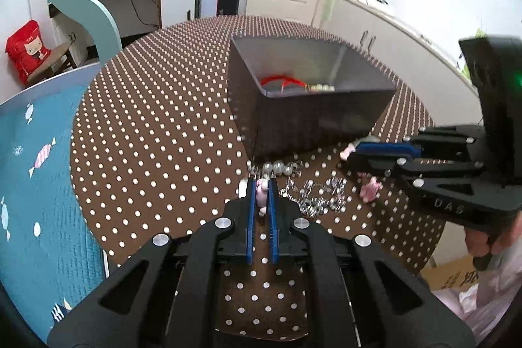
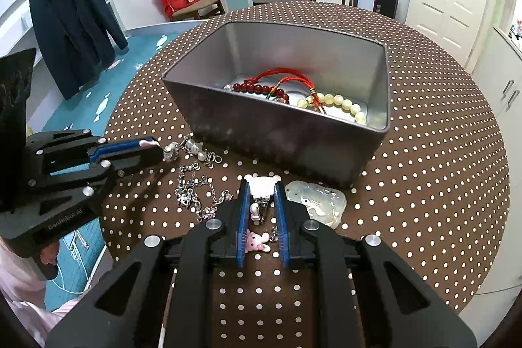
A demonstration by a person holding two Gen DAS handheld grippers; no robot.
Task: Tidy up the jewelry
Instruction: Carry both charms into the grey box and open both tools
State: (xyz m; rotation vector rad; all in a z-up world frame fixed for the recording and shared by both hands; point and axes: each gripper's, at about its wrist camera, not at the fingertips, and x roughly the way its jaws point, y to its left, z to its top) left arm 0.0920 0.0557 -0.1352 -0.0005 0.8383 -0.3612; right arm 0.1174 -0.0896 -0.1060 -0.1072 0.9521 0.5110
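My left gripper [image 1: 261, 181] is shut on a small pink charm [image 1: 261, 193] that lies on the dotted cloth. Clear crystal beads [image 1: 277, 167] and a silver chain [image 1: 323, 194] lie just ahead of it. The same gripper [image 2: 161, 149] shows at the left of the right wrist view. My right gripper [image 2: 261, 185] has its pads closed on a white bear charm [image 2: 261, 186]; a pink bunny charm [image 2: 256, 242] lies between its fingers. Beside it rests a white carved pendant [image 2: 314, 201]. A metal tin [image 2: 277, 132] behind holds a red bead bracelet [image 2: 261, 87] and a pale green one [image 2: 336, 101].
The round table [image 2: 440, 152] wears a brown cloth with white dots and ends close on every side. A teal patterned surface [image 1: 39, 158] lies left of it. A hand [image 1: 483, 243] grips the right gripper's handle. White cabinets [image 1: 407, 31] stand to the right.
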